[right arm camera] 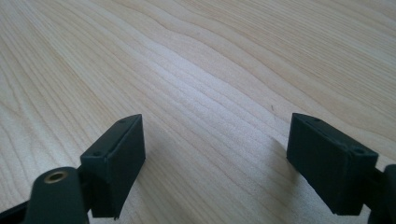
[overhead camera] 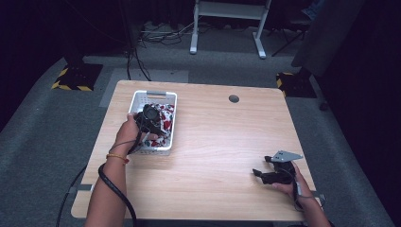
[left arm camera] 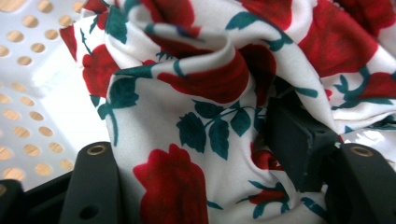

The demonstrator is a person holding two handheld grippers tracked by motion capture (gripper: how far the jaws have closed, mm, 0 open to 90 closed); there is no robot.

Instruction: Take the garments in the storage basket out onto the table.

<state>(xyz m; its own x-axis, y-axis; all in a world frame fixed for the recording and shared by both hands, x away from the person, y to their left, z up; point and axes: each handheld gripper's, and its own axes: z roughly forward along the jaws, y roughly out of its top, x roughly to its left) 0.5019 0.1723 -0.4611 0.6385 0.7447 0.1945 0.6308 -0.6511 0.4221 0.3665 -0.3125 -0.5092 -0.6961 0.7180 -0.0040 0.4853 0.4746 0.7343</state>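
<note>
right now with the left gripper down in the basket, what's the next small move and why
Probably close the left gripper on the floral cloth. Its jaws stand apart in the left gripper view, with a fold of the rose-printed fabric bunched between them, inside the white perforated basket. Nothing is pinched yet, so lifting now would likely leave the cloth behind. The right gripper sits open, low over the bare wooden table, well away.

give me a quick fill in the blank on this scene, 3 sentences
1. The floral cloth lies in a white ____.
2. The left gripper is over the basket, its jaws around the ____.
3. The right gripper is open over the bare ____.

Missing words: basket; cloth; table
</note>
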